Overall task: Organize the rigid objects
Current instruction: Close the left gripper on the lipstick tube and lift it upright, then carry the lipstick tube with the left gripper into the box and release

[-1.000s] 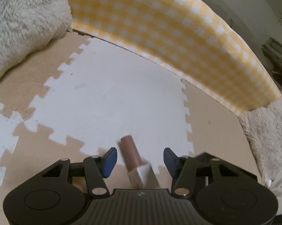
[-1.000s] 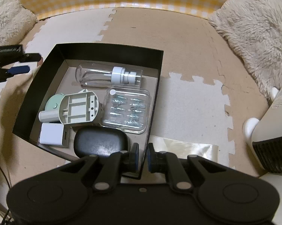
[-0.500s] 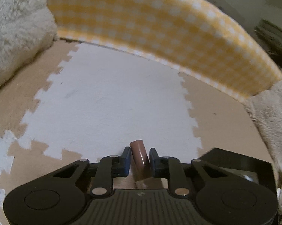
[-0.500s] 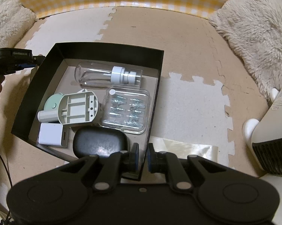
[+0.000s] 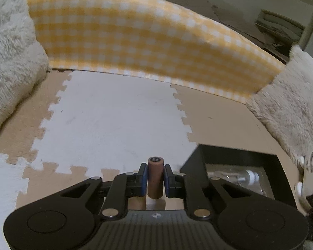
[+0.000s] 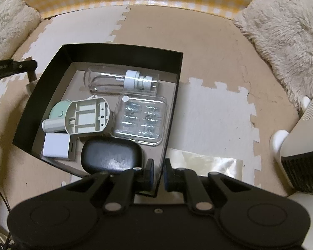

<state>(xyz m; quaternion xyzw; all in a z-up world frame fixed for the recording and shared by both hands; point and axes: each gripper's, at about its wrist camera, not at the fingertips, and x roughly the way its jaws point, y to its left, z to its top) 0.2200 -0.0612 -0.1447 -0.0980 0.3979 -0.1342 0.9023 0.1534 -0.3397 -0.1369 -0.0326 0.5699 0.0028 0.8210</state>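
The brown cylinder [image 5: 154, 179] now sits clamped between the blue pads [image 5: 143, 179] of the left gripper [image 5: 154, 182]; a second ago those jaws stood wide around it as it lay on the foam mat [image 5: 114, 120]. It is lifted clear, end-on to the camera, with the black box [image 5: 235, 156] just to its right. The right gripper [image 6: 157, 174] pinches the box's near wall [image 6: 162, 166], jaws almost closed, steadying it. The pick looks done; dropping the cylinder among the bottle [image 6: 119, 81] and cases likely comes next.
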